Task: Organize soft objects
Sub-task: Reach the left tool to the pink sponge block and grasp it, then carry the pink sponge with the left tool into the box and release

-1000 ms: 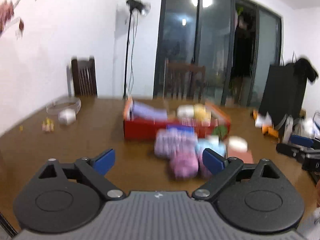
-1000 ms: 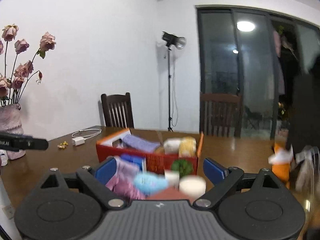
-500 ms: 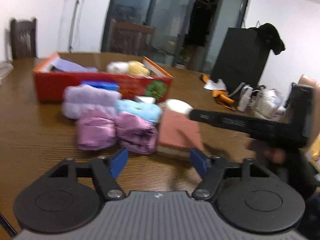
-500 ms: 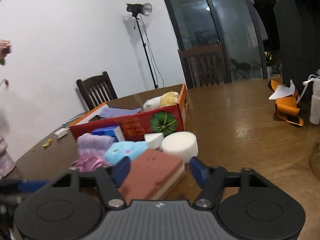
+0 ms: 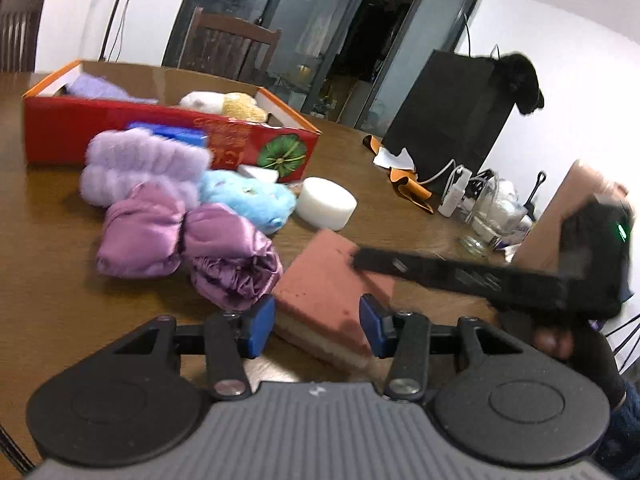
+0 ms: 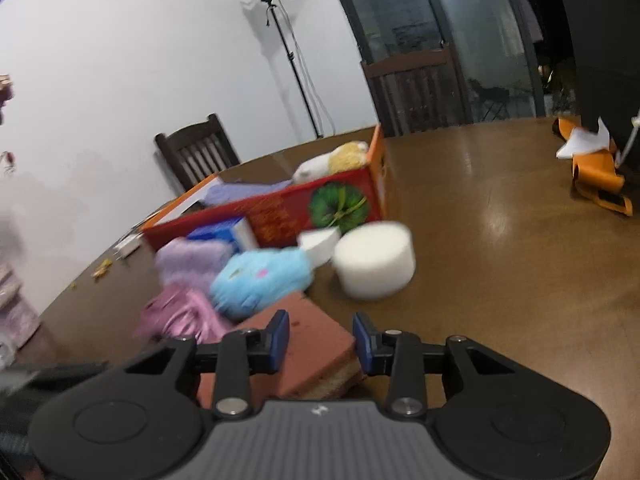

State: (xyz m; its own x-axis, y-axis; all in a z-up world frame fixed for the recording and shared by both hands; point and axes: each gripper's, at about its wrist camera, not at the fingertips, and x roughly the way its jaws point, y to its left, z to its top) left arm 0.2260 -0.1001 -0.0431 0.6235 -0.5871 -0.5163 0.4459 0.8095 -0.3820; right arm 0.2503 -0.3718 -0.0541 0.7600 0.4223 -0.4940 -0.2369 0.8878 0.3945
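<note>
The red sponge lies near the table's front edge, just in front of the soft pile. Both grippers, left and right, are closing with it between their jaws. Two pulls at once could tear it, or it could slip out and bump the purple cloth.

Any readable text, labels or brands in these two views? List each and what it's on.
None legible.
Red box: gold print on its front wall beside the green pumpkin picture, too blurred to read.
Blue packet: markings blurred.
Small white mark on each claw body: a logo, not text.
</note>
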